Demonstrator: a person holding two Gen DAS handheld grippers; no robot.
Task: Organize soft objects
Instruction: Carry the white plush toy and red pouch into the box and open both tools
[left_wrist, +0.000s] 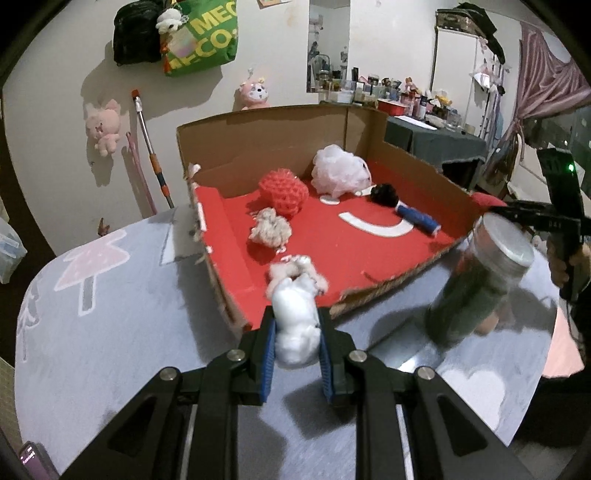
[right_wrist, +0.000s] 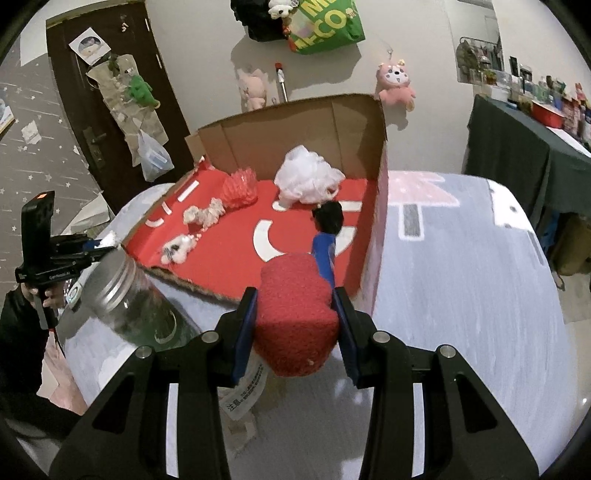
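My left gripper (left_wrist: 297, 328) is shut on a white fluffy toy (left_wrist: 297, 317), held over the near edge of the cardboard box (left_wrist: 258, 147). My right gripper (right_wrist: 295, 325) is shut on a red plush heart (right_wrist: 295, 314) with a label hanging below, held just in front of the box's (right_wrist: 295, 125) torn front edge. On the box's red floor lie a white mesh pouf (left_wrist: 338, 171), a red knitted ball (left_wrist: 282, 192), a beige fluffy ball (left_wrist: 269, 230) and a blue-handled black brush (left_wrist: 406, 208). The pouf (right_wrist: 306, 179) and brush (right_wrist: 327, 229) show in the right wrist view too.
A clear jar with a metal lid (left_wrist: 476, 284) stands on the grey tablecloth (left_wrist: 110, 295) right of the box; it also shows in the right wrist view (right_wrist: 125, 295). Plush toys and bags hang on the wall. A cluttered dark table (left_wrist: 424, 129) stands behind.
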